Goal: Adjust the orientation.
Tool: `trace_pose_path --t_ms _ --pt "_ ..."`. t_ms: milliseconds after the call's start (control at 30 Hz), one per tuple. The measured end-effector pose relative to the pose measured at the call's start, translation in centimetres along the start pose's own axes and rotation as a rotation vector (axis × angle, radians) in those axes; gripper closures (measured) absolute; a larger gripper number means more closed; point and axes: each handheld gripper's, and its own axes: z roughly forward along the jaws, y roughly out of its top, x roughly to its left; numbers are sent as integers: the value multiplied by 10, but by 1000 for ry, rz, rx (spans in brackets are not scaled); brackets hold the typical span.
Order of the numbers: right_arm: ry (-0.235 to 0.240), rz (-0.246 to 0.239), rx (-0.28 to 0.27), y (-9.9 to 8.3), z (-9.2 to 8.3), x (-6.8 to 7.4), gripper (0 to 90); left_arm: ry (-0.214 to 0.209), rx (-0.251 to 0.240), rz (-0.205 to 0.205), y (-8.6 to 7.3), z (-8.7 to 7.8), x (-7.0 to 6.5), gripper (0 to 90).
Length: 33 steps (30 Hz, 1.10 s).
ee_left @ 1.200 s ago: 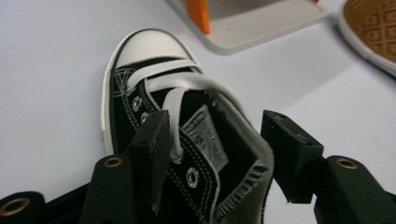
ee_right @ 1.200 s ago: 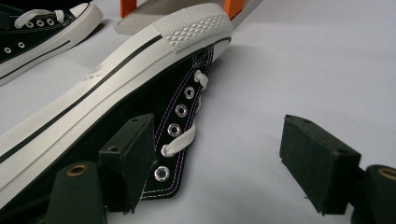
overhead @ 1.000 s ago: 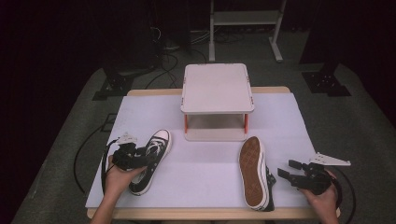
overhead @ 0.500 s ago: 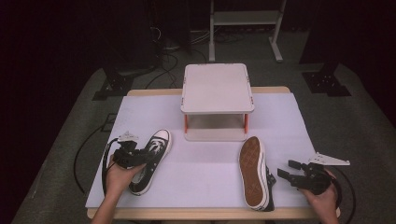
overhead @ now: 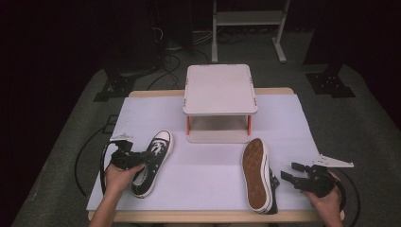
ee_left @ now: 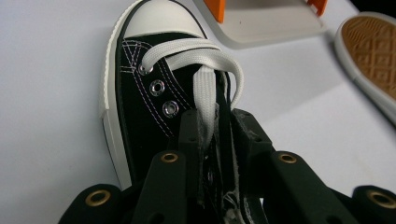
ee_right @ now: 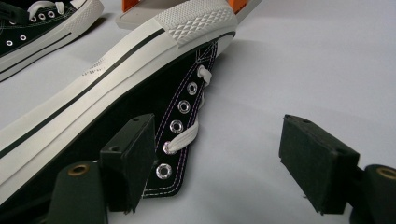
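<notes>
- The left gripper (overhead: 142, 158) has just been closing its jaws, which now pinch the tongue and laces of the upright black shoe (overhead: 150, 163).
- That shoe lies on the left of the counter (overhead: 203, 184), near its front-left corner, toe pointing away from the person and slightly right.
- The second shoe (overhead: 257, 175) rests on its side, tan sole showing, long axis front to back, its heel near the front edge.
- The right gripper (overhead: 292, 172) sits just right of the second shoe, jaws wide and holding nothing.
- A small white stand (overhead: 220, 90) stands at the back centre; bare white surface lies between the shoes.
</notes>
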Motion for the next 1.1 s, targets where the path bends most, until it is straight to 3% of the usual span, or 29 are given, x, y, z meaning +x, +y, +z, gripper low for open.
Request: trace_pose_path --t_ms 133,200,367,667,867,933,1100 --pt "-1 1 -1 0 0 -1 265 -41 -17 -41 0 -2 4 759" --pt "-2 2 2 0 0 -1 266 -110 -55 -100 0 -5 8 766" --pt "0 -1 0 0 0 -2 266 -221 -88 -162 0 -5 9 789" --pt "0 5 -4 -1 -2 -3 285 -275 -78 -172 3 0 6 808" --pt "0 4 -5 -1 -2 -3 285 -265 -64 -156 5 1 3 810" --pt "0 3 -8 -1 -2 -3 285 -274 -66 -167 5 1 2 810" --pt "-1 2 -9 -1 -2 -3 285 -288 -69 -151 7 0 0 810"
